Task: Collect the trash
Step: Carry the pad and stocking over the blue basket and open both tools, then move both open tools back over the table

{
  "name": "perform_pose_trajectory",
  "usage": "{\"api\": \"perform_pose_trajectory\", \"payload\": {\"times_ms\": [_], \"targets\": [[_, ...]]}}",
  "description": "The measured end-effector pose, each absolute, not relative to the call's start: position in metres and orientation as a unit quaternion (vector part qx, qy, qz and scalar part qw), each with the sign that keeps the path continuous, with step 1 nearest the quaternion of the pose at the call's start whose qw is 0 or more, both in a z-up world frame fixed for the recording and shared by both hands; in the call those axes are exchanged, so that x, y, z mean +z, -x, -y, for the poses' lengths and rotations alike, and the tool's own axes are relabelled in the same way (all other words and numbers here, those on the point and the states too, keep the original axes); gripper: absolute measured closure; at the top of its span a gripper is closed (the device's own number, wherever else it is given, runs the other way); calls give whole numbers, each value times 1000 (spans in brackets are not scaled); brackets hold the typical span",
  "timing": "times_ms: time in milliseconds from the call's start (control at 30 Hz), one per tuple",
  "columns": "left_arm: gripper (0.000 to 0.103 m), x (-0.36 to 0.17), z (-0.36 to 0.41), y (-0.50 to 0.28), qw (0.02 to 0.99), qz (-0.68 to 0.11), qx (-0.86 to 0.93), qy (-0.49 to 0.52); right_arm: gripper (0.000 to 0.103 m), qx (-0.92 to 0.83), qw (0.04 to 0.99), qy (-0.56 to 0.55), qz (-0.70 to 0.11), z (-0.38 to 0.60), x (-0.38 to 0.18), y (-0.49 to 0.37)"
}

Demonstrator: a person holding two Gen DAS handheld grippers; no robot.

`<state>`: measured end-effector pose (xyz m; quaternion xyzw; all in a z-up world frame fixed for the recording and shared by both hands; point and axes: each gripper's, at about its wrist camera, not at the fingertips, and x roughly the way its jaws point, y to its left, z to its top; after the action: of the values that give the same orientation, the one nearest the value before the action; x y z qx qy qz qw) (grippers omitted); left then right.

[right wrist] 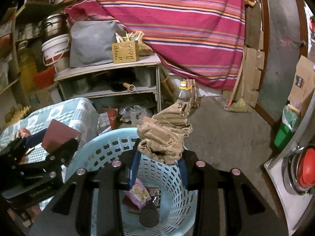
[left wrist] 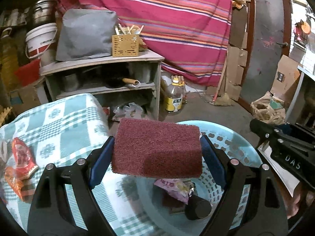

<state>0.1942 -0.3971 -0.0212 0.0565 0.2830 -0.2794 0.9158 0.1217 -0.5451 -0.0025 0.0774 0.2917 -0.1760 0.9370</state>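
My left gripper (left wrist: 157, 149) is shut on a maroon scouring pad (left wrist: 157, 149), held across its width above the near rim of a light blue perforated basket (left wrist: 246, 157). My right gripper (right wrist: 157, 153) is shut on a crumpled piece of brown paper (right wrist: 165, 131), held over the same basket (right wrist: 94, 153). Inside the basket lie a pink wrapper (right wrist: 138, 194) and a dark round lid or cup (right wrist: 148, 219). Orange and red snack wrappers (left wrist: 20, 163) lie on the checked cloth to the left. The left gripper with its pad (right wrist: 59, 135) also shows in the right wrist view.
A table with a teal checked cloth (left wrist: 65, 122) stands left of the basket. Behind are a grey shelf unit (left wrist: 102, 74), an oil bottle (left wrist: 176, 96) on the floor, a striped pink cloth (left wrist: 167, 19) and cardboard boxes (left wrist: 285, 76) at right.
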Motion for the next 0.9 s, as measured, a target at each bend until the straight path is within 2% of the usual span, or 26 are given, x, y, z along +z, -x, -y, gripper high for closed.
{"api": "perform_pose_trajectory", "payload": {"times_ms": [67, 233, 533, 567, 600, 667, 767, 900], "targets": [[18, -21, 403, -196, 910, -290, -291, -61, 68, -179, 936, -82, -292, 546, -4, -123], [7, -21, 401, -200, 911, -291, -289, -55, 68, -181, 935, -81, -293, 544, -5, -123], [6, -16, 359, -210, 921, -296, -249, -47, 67, -168, 932, -80, -311, 533, -8, -135], [6, -15, 349, -211, 923, -295, -241, -47, 62, -165, 931, -82, -314, 531, -9, -137], [6, -13, 341, -211, 925, -295, -235, -48, 43, -164, 930, -83, -320, 528, -10, -140], [6, -8, 321, -212, 929, -293, -221, -46, 22, -173, 929, -80, -316, 524, -10, -142], [6, 2, 285, -213, 934, -293, -201, -34, 21, -180, 929, -73, -316, 516, -7, -144], [6, 11, 240, -210, 944, -284, -167, -39, 13, -181, 932, -85, -302, 505, -1, -141]]}}
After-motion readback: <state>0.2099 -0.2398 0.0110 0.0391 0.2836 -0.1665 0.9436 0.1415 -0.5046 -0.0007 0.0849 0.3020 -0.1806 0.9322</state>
